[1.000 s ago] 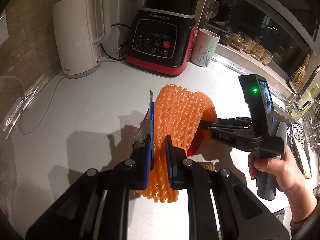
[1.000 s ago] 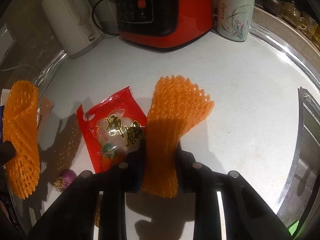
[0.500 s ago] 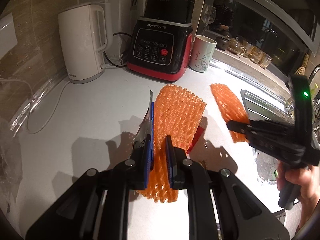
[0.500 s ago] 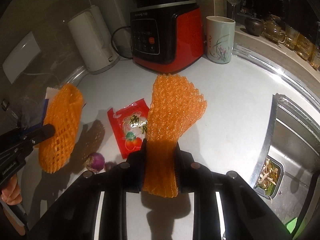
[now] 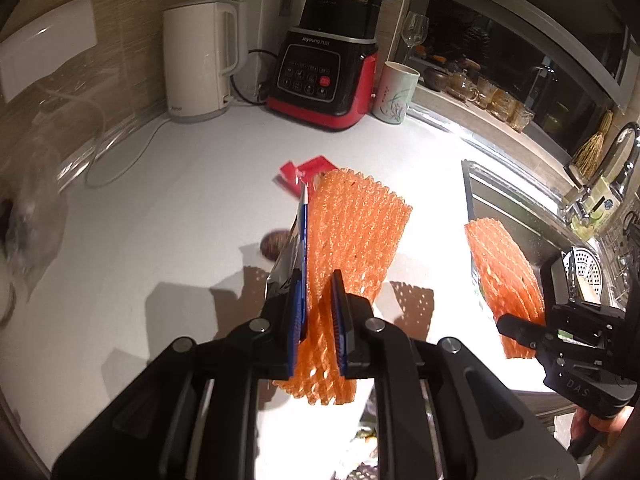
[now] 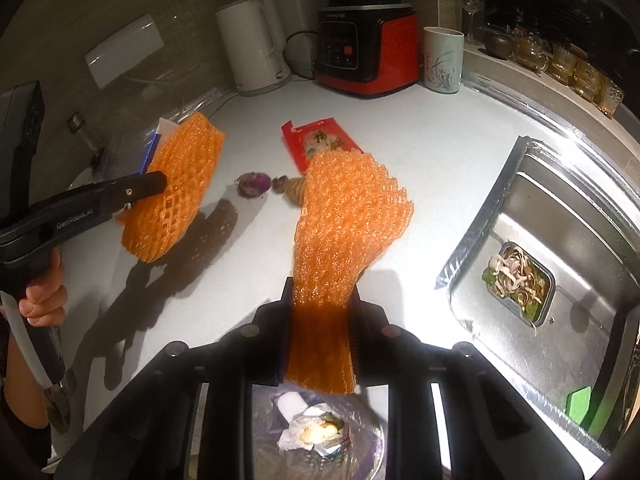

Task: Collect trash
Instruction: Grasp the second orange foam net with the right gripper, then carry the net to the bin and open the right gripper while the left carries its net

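My left gripper is shut on an orange foam fruit net together with a blue-edged wrapper, held above the white counter; it also shows in the right wrist view. My right gripper is shut on a second orange foam net, seen too in the left wrist view. On the counter lie a red snack packet, a purple onion piece and brownish scraps. A bin with a plastic liner and crumpled trash is below my right gripper.
A white kettle, a red-black blender and a mug stand at the back. A steel sink with a strainer of food scraps is at the right. Glass jars line the sill.
Both grippers have lifted and pulled back from the counter with their nets. The bin has come into view under the right gripper. The red packet and onion stay put.
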`<action>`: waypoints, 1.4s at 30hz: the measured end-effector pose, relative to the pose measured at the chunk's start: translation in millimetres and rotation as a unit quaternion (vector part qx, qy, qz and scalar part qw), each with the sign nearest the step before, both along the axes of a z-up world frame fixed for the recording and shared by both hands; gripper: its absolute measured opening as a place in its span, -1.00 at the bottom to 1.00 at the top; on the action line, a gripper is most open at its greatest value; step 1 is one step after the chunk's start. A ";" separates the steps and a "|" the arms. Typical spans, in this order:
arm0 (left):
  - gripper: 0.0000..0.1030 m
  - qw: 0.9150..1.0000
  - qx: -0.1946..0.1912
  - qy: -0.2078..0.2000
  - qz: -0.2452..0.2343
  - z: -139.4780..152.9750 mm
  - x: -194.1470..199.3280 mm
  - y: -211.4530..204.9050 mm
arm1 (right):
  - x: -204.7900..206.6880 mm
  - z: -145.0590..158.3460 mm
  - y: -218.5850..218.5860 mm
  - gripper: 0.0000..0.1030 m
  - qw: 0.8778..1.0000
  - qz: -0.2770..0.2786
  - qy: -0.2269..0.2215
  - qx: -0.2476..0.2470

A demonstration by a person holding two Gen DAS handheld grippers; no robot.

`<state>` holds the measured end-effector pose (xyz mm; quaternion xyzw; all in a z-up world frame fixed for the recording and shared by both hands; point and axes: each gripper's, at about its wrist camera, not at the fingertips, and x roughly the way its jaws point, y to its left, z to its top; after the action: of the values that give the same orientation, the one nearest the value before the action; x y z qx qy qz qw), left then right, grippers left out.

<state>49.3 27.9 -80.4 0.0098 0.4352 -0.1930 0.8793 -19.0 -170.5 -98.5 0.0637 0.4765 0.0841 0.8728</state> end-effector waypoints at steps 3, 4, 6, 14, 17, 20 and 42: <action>-0.74 1.000 0.006 0.007 0.008 -5.2 -34.5 2.3 | -35.2 -2.0 4.7 -0.54 1.000 0.011 0.006 0.013; -0.74 1.000 0.008 0.010 0.011 -7.3 -45.0 2.9 | -46.8 -3.2 6.9 -0.54 1.000 0.015 0.007 0.013; -0.74 1.000 0.011 0.017 0.017 -12.3 -67.2 4.5 | -69.9 -5.9 10.3 -0.51 1.000 0.023 0.012 0.015; -0.74 0.998 0.016 0.043 0.033 -32.9 -135.4 4.6 | -138.1 -28.2 18.4 -0.51 0.998 0.050 0.042 0.027; -0.74 0.998 0.014 0.043 0.037 -34.8 -149.8 4.8 | -150.3 -34.0 21.0 -0.51 0.997 0.063 0.049 0.024; -0.74 0.998 0.017 0.041 0.038 -35.1 -157.4 2.4 | -156.5 -37.6 25.7 -0.51 0.996 0.074 0.051 0.017; -0.74 0.997 0.034 0.053 0.038 -43.9 -159.6 8.3 | -160.5 -149.7 59.9 0.22 0.984 0.130 0.120 -0.017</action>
<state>-110.3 36.2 -124.4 0.0125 0.4873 -0.1450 0.8610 -179.5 -110.6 -248.3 -0.0044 0.5830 0.1807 0.7921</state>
